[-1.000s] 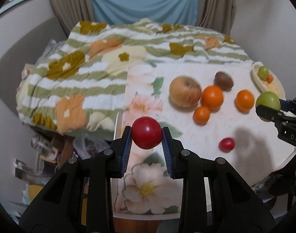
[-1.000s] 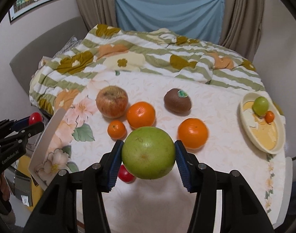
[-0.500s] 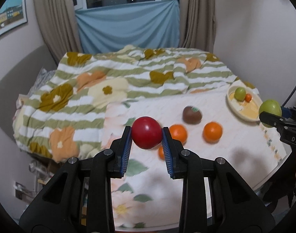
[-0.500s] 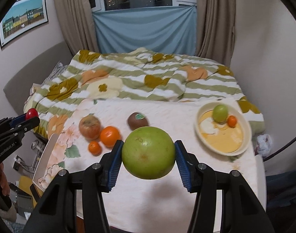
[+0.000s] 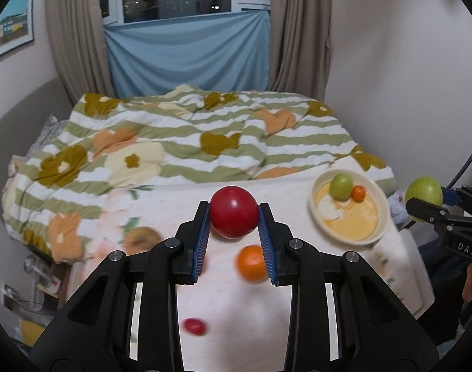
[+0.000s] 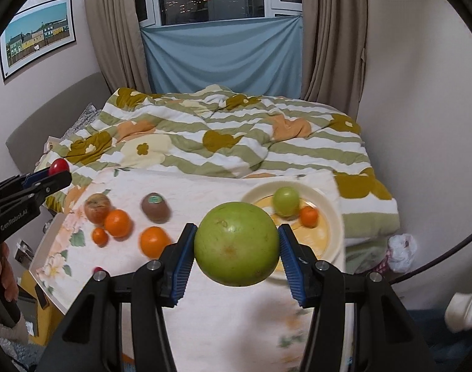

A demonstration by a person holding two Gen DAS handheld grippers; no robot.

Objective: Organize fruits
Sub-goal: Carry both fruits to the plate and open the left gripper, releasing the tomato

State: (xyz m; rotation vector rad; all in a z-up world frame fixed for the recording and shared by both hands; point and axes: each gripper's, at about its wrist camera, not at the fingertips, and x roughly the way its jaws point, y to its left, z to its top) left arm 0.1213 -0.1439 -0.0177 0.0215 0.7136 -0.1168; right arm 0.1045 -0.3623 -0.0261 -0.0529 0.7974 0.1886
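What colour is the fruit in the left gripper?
Red; the round fruit shows best in the left wrist view.

In the left wrist view, the brownish round apple (image 5: 142,239) and small red oval tomato (image 5: 194,326) are motion-blurred; the left hand-held gripper (image 5: 234,212) partly hides a round orange (image 5: 251,262).
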